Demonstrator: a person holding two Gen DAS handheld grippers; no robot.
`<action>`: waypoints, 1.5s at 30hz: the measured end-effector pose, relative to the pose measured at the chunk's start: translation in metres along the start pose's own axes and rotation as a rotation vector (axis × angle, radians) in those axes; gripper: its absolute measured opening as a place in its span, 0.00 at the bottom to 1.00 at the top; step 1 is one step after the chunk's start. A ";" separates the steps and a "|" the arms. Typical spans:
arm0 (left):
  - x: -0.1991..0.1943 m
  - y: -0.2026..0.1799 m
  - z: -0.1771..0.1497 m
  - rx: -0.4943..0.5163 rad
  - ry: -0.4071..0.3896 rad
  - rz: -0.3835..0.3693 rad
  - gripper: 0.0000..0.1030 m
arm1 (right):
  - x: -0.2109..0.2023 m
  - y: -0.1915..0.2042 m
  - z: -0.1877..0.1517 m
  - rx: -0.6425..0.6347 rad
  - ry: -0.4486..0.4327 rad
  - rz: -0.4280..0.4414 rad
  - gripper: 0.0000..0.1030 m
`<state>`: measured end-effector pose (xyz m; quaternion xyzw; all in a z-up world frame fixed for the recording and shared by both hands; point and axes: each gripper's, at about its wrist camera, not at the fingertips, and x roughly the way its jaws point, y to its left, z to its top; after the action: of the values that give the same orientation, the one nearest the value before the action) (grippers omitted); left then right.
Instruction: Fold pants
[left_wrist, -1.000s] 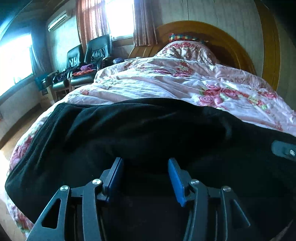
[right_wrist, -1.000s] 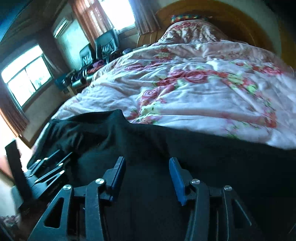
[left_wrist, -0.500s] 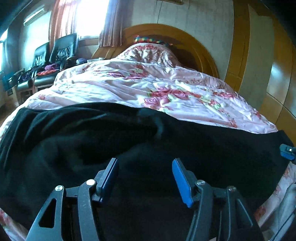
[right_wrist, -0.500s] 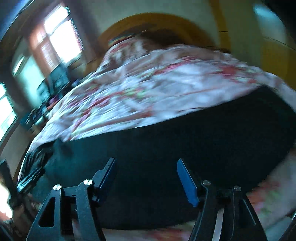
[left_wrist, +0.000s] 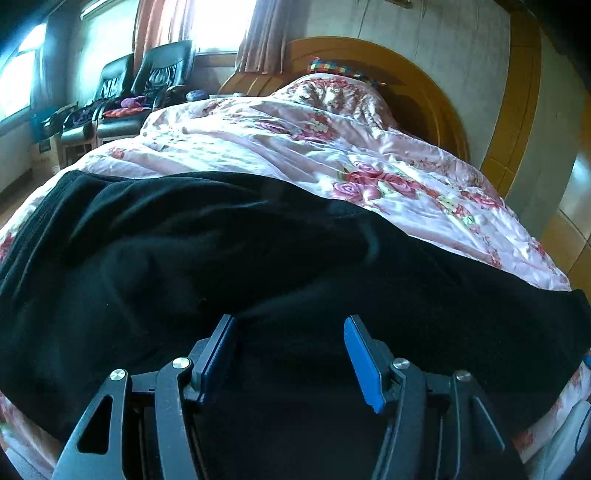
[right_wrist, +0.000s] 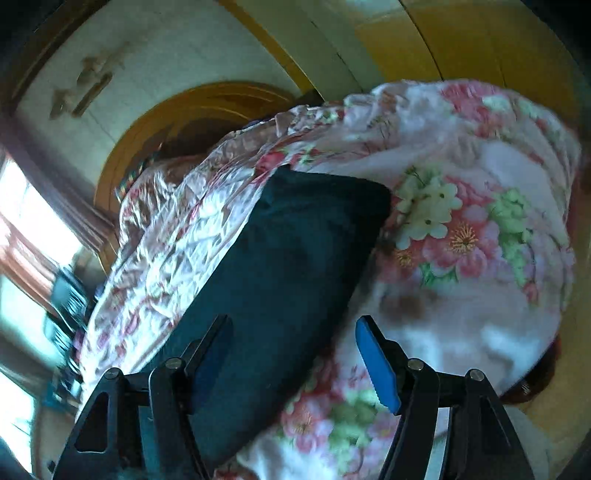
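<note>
Black pants (left_wrist: 258, 266) lie spread across the near end of a bed. My left gripper (left_wrist: 290, 321) hovers low over their middle, open, with only flat cloth below its blue pads (left_wrist: 364, 365). In the right wrist view the picture is rolled. One narrow end of the pants (right_wrist: 295, 251) runs up and away over the quilt. My right gripper (right_wrist: 291, 321) hangs above that end's edge, its jaws opening and gripping nothing. Its left finger (right_wrist: 207, 343) is over black cloth and its blue pad (right_wrist: 376, 365) is over quilt.
A pink floral quilt (left_wrist: 332, 155) covers the bed, and a round wooden headboard (left_wrist: 424, 85) stands behind it. Black armchairs (left_wrist: 147, 85) with clothes stand by the bright window at the far left. Yellow wooden panels (right_wrist: 461, 40) line the wall on the right side.
The right gripper has swept sideways along the pants and rolled, from beside the left gripper to the far end of the cloth. Both grippers' jaws stand wider. The left view has turned slightly.
</note>
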<state>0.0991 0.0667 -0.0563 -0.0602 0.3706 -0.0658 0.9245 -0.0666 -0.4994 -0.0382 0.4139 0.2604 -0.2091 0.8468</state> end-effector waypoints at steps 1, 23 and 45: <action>0.000 -0.001 0.000 0.005 0.001 0.002 0.59 | 0.004 -0.005 0.002 0.028 0.001 0.008 0.68; 0.002 -0.003 -0.001 0.018 0.020 0.001 0.59 | 0.048 0.010 0.015 -0.024 -0.008 0.217 0.16; -0.008 0.014 0.006 -0.096 -0.022 -0.040 0.59 | -0.033 0.198 -0.050 -0.509 -0.131 0.202 0.15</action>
<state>0.0985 0.0824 -0.0489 -0.1124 0.3618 -0.0657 0.9231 0.0075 -0.3419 0.0730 0.1976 0.2067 -0.0778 0.9551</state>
